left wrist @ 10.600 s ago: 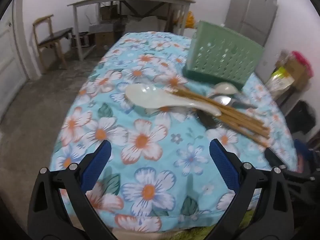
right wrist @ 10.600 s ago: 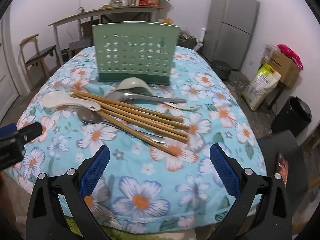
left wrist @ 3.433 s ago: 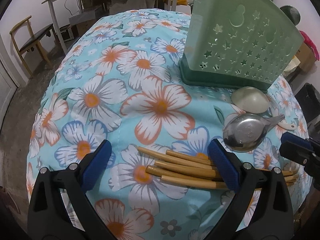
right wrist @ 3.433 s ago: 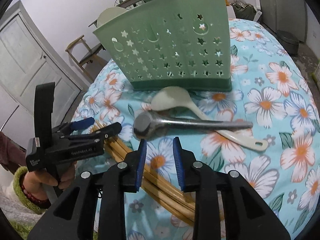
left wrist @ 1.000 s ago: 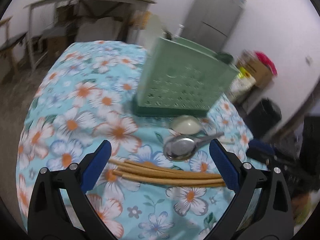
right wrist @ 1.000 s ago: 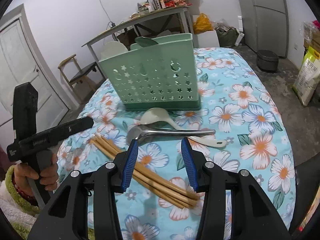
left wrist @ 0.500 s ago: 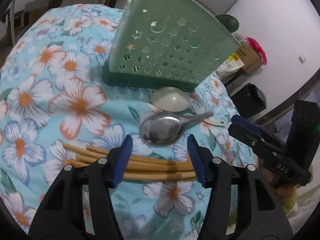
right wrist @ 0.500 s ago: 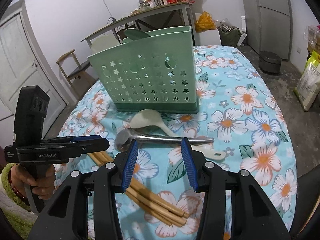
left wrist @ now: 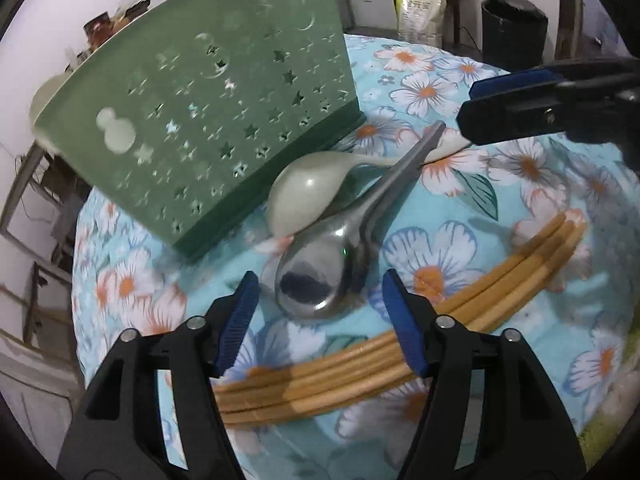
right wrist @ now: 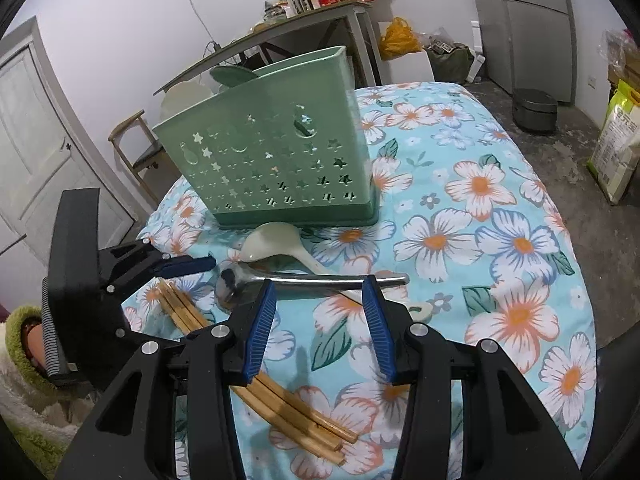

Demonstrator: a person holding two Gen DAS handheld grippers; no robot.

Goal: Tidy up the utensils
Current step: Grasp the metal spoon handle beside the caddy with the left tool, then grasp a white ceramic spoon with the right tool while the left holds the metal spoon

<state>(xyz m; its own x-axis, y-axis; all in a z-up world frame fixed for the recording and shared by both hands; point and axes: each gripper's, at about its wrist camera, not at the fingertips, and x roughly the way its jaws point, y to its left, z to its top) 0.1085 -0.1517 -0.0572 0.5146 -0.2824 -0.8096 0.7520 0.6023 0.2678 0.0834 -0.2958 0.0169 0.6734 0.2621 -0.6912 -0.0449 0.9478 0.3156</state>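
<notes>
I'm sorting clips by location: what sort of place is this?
Probably a home kitchen or dining room, used partly for storage: a fridge, a table under a floral cloth, and a side table piled with bottles and jars.

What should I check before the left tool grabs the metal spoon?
1. Left tool around the metal spoon bowl, jaws opening, pads not touching: ok.
2. Metal spoon free to lift: not ok, its handle lies across the white spoon.
3. Chopsticks out of the way: not ok, they run under the left tool's fingers.
4. Right tool holds nothing: ok, open above the metal spoon's handle.
5. Free slot in the green holder: cannot tell.
</notes>
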